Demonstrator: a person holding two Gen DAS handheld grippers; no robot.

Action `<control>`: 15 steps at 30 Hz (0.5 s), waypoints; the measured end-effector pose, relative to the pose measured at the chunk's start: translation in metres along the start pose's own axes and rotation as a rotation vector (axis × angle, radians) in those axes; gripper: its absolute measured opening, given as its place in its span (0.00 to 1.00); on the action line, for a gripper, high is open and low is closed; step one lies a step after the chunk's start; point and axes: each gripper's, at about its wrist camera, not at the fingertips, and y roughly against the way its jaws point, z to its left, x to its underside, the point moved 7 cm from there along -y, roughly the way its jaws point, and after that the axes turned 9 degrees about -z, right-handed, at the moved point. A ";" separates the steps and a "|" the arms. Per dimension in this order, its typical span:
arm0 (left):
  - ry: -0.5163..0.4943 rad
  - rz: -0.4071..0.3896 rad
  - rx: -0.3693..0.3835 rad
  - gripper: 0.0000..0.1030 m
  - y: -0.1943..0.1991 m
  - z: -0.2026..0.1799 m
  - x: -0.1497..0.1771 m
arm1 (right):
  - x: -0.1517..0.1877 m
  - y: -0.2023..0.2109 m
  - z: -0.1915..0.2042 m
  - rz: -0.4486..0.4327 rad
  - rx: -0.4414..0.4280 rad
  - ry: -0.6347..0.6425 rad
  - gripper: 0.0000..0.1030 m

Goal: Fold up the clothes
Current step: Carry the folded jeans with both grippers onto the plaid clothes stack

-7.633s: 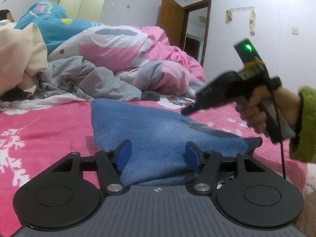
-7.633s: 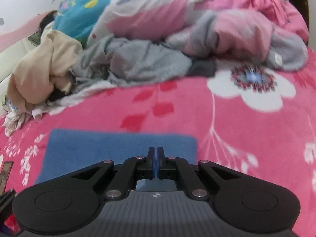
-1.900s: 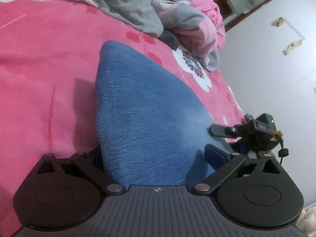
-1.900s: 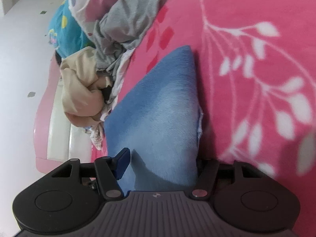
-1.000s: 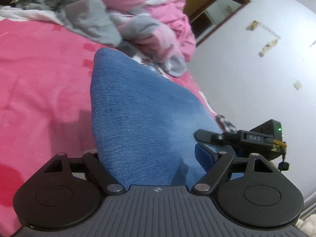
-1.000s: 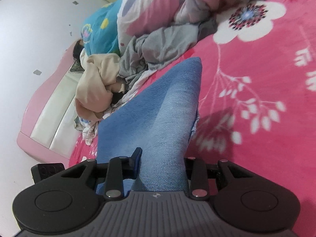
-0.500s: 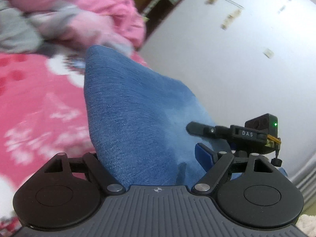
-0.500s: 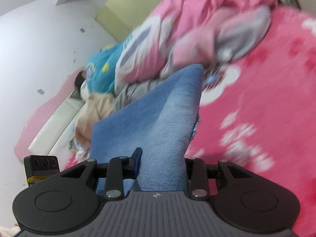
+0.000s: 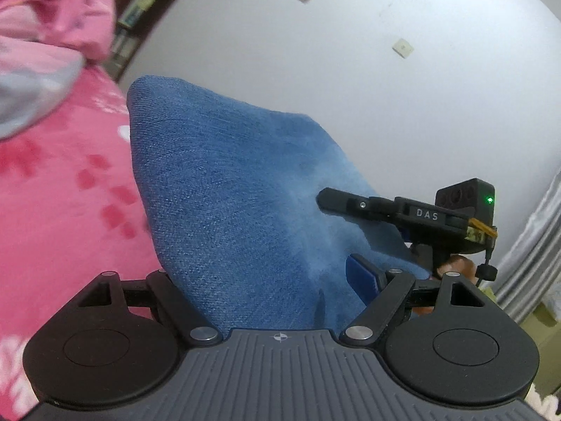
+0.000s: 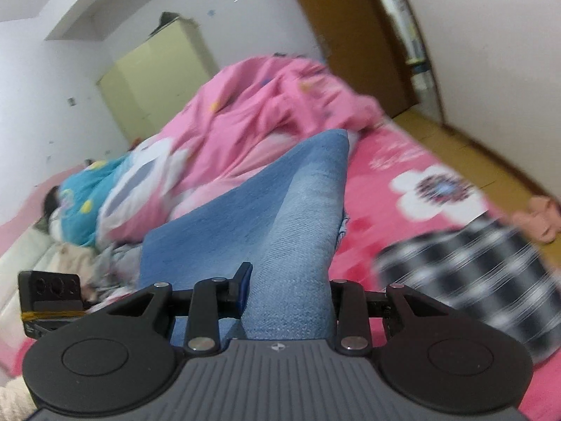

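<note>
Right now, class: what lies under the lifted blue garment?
Under the blue garment, the pink floral bedspread shows to its right, the pink duvet behind. The patch directly beneath is covered. Both the left gripper and right gripper hold it.

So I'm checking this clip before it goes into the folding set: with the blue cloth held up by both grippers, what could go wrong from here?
1. The folded blue cloth hangs between the left gripper and the right gripper; either grip could slip and the fold would open.
2. A black-and-white checked garment lies on the pink bed cover close by; the cloth might land on it crooked.
</note>
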 end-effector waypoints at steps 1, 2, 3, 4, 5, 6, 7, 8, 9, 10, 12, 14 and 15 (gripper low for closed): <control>-0.001 0.008 0.012 0.79 -0.014 -0.001 -0.003 | -0.007 -0.002 -0.011 -0.008 0.012 0.010 0.35; -0.003 0.017 0.024 0.79 -0.027 -0.001 -0.007 | -0.015 -0.004 -0.024 -0.014 0.026 0.017 0.35; -0.002 0.026 0.035 0.79 -0.040 -0.001 -0.009 | -0.019 -0.007 -0.036 -0.013 0.034 0.026 0.35; 0.003 0.035 0.044 0.79 -0.050 0.000 -0.010 | -0.024 -0.010 -0.048 -0.013 0.042 0.036 0.35; 0.008 0.044 0.054 0.79 -0.060 0.001 -0.010 | -0.029 -0.013 -0.059 -0.012 0.050 0.046 0.35; 0.011 0.054 0.060 0.79 -0.071 0.002 -0.010 | -0.033 -0.016 -0.070 -0.007 0.053 0.054 0.35; 0.009 0.064 0.061 0.79 -0.081 0.003 -0.008 | -0.037 -0.020 -0.081 -0.001 0.056 0.062 0.35; 0.008 0.072 0.061 0.79 -0.091 0.005 -0.006 | -0.039 -0.025 -0.091 0.007 0.059 0.069 0.35; 0.008 0.081 0.061 0.79 -0.101 0.006 -0.005 | -0.041 -0.030 -0.101 0.017 0.063 0.072 0.35; 0.011 0.088 0.063 0.79 -0.110 0.008 -0.003 | -0.043 -0.035 -0.111 0.026 0.066 0.076 0.35; 0.031 0.102 0.071 0.79 -0.126 0.012 0.000 | -0.043 -0.043 -0.127 0.046 0.063 0.079 0.35; 0.041 0.118 0.080 0.79 -0.138 0.014 0.004 | -0.044 -0.049 -0.145 0.068 0.055 0.076 0.35; 0.043 0.126 0.086 0.79 -0.143 0.015 0.007 | -0.044 -0.051 -0.154 0.079 0.052 0.075 0.35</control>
